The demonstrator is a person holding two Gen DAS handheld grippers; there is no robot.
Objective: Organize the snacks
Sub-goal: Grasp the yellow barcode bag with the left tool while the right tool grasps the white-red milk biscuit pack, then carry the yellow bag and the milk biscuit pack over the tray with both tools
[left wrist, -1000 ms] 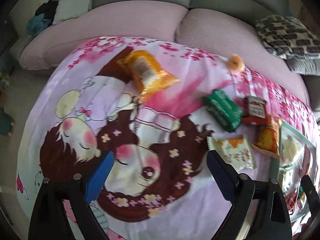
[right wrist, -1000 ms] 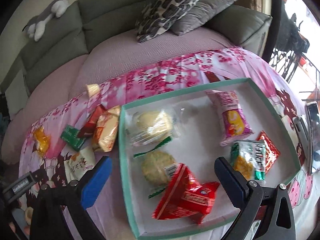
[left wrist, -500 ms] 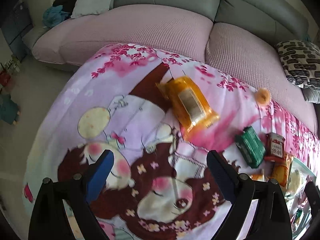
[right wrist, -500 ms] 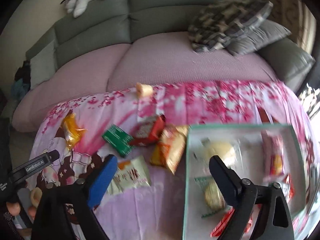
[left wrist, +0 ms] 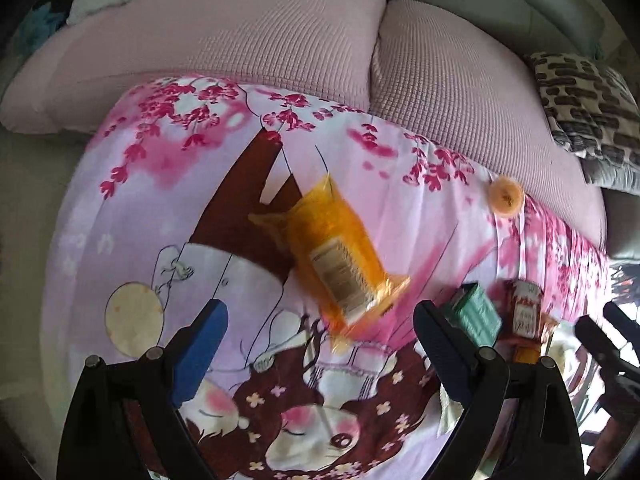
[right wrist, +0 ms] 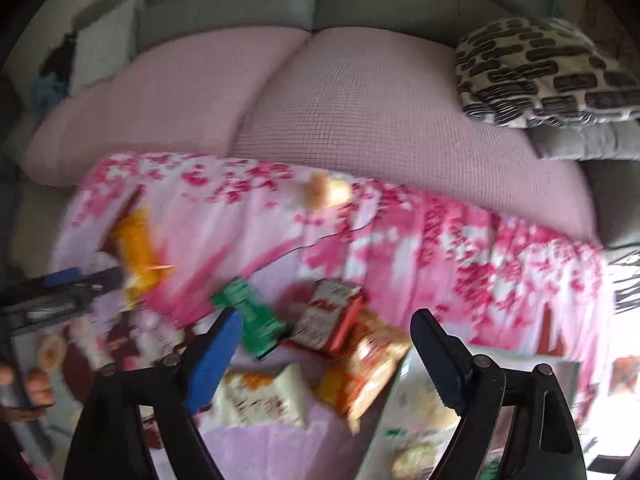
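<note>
**Both hands swing left across the cloth**

My right view has slid off the tray onto loose snacks; my left view alone shows the orange packet's label, at twelve o'clock. Left gripper spread, empty. Right gripper has just been closing, still wide, nothing between.

Both pictures are bright with soft daylight. The right wrist view is smeared and blurry, and white glare washes out its lower right corner. The left wrist view is sharper. Edges bend round and turn black at the corners.
</note>
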